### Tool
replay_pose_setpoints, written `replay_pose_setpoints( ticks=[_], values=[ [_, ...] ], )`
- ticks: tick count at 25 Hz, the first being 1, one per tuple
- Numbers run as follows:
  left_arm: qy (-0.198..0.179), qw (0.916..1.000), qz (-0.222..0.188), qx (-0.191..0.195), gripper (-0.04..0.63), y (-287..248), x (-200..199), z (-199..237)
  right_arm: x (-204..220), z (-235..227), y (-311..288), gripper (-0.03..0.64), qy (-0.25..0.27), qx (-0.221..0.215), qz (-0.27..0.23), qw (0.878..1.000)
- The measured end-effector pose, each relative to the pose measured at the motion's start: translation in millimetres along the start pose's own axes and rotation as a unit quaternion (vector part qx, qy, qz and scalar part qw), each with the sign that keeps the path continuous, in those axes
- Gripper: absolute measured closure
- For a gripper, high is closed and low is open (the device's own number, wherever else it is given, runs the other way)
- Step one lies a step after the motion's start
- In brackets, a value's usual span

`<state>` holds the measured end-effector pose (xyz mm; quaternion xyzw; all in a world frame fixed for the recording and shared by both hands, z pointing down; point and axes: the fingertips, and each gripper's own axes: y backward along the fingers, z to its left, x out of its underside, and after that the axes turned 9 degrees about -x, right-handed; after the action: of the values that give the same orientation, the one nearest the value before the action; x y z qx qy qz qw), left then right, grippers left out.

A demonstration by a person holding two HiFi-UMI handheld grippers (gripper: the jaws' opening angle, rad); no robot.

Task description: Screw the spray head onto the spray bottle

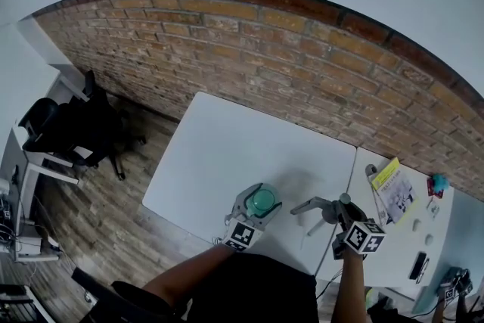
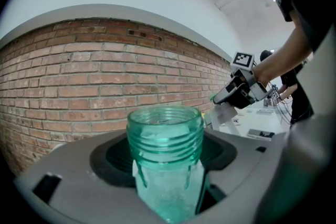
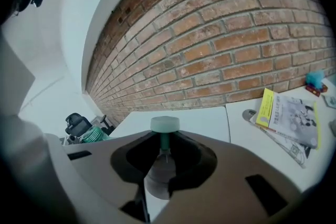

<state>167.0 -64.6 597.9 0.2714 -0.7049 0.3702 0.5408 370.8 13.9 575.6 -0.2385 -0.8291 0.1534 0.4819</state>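
Jaws on the left gripper [image 1: 255,206]: spread fairly wide, yet pressing on the body of the green translucent spray bottle [image 2: 165,136], just under its threaded neck. Held upright above the near edge of the white counter [image 1: 227,155], mouth open and facing up. Probably gripped below the threads on purpose, to leave every turn of the thread free for the collar and to brace the bottle against twisting.

Further right, jaws on the right gripper [image 1: 306,206]: nearly together, pinching the slim spray head [image 3: 164,124], with its pale green tip poking out beyond the jaw tips. Held just right of the bottle and clear of it, not touching and not yet over the mouth. Tilted rather than plumb, so likely still to be swung upright and centred over the neck. Something pale hanging under it in the head view, perhaps the dip tube, though too small to be sure.

Judged as the approach stage: nothing threaded yet. Next, probably: feed whatever hangs below into the open mouth first, seat the collar square, then turn. Risk of cross-threading if brought down at a slant.

Far right, unused: a booklet [image 1: 395,189] on a neighbouring counter.
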Motion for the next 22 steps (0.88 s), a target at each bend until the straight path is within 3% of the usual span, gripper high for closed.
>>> replay_pose_setpoints(
  ticks=[18,22],
  values=[
    [0.005,0.9999,-0.001,0.011,0.272,-1,4,-3,-51,65,25,0.549,0.096,-0.015,-0.054,0.994],
    [0.01,0.9999,0.004,0.012,0.27,1,8,-3,-64,79,33,0.549,0.095,-0.028,-0.073,0.992]
  ],
)
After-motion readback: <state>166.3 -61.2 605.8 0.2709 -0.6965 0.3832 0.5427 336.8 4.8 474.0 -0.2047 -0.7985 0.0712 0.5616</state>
